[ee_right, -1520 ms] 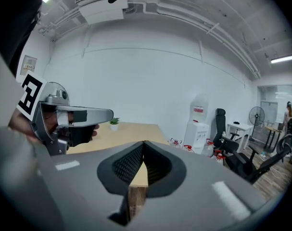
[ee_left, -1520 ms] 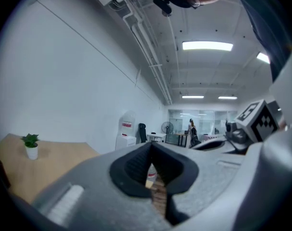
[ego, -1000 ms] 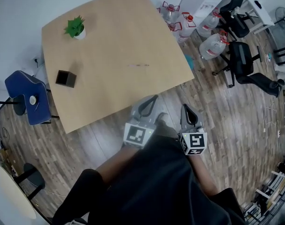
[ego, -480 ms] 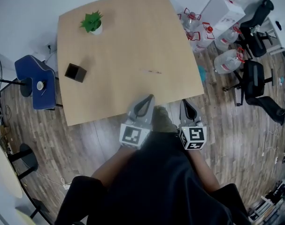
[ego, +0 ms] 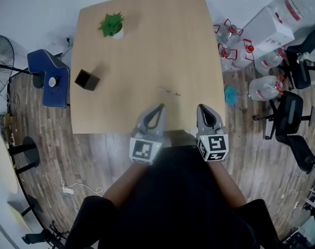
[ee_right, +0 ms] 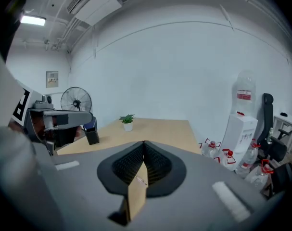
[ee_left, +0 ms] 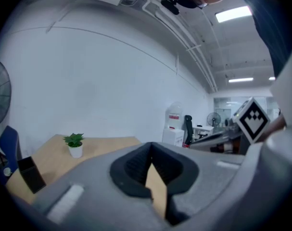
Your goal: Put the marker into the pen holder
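Seen from the head view, a light wooden worktop (ego: 147,45) fills the upper middle of the picture above a wood-plank floor (ego: 261,149). The thin reddish marker (ego: 169,91) lies flat on the bare wood near the worktop's near edge, well apart from the black square pen holder (ego: 87,80), which stands at about nine o'clock from it, near the worktop's left edge. A small green plant in a white pot (ego: 112,25) stands at roughly one o'clock from the pen holder, near the far corner.

The left tongs (ego: 160,107) hang over the near edge of the worktop with the marker at about one o'clock from their tip and not touching it. The left gripper view shows their ribbed black pads meeting at the tip, so they are closed with nothing between them. The right tongs (ego: 201,108) sit at three o'clock from the left pair, with the marker at about ten o'clock from their tip. The right gripper view shows these pads also pressed together at the tip and empty.

Off the worktop, a blue chair (ego: 53,77) stands at nine o'clock. Clear water bottles with red caps (ego: 232,40) cluster at three o'clock, beside a white box (ego: 274,27).
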`<action>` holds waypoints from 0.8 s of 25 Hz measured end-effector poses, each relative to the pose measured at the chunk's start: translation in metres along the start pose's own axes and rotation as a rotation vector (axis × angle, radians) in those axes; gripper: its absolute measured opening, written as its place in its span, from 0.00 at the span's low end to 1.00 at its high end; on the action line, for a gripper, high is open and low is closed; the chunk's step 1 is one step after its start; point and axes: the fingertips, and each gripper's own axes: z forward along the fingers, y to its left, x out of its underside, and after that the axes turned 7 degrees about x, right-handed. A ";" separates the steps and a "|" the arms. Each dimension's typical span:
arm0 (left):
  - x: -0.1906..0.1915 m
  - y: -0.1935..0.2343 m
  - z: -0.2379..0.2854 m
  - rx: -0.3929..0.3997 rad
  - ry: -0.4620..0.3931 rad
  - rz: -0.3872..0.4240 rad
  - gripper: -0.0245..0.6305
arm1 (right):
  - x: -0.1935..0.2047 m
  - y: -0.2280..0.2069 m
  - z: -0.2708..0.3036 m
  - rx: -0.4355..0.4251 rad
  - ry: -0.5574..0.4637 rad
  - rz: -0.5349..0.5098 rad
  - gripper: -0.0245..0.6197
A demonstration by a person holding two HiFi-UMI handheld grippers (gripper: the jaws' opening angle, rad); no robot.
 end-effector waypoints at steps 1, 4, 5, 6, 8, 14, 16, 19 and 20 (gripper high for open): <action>0.000 0.001 0.007 -0.014 0.004 0.001 0.04 | -0.002 -0.009 0.005 -0.010 0.002 0.001 0.04; 0.008 0.006 0.028 -0.044 0.049 0.036 0.04 | -0.005 -0.032 0.023 -0.047 0.011 0.003 0.04; 0.013 0.007 0.035 -0.049 0.074 0.047 0.04 | -0.005 -0.038 0.028 -0.063 0.016 0.004 0.04; 0.019 0.007 0.042 -0.054 0.097 0.049 0.04 | -0.004 -0.044 0.032 -0.079 0.020 0.006 0.04; 0.033 0.008 0.056 -0.065 0.143 0.048 0.04 | -0.002 -0.055 0.040 -0.109 0.026 0.013 0.04; 0.053 0.006 0.083 -0.108 0.240 0.060 0.04 | 0.004 -0.080 0.058 -0.195 0.029 0.020 0.04; 0.060 0.005 0.090 -0.123 0.256 0.044 0.04 | 0.005 -0.091 0.065 -0.196 0.030 0.020 0.04; 0.075 0.010 0.092 -0.146 0.258 -0.049 0.04 | 0.006 -0.104 0.074 -0.182 0.033 0.031 0.04; 0.081 0.013 0.090 -0.161 0.256 -0.095 0.04 | 0.006 -0.106 0.074 -0.179 0.033 0.037 0.04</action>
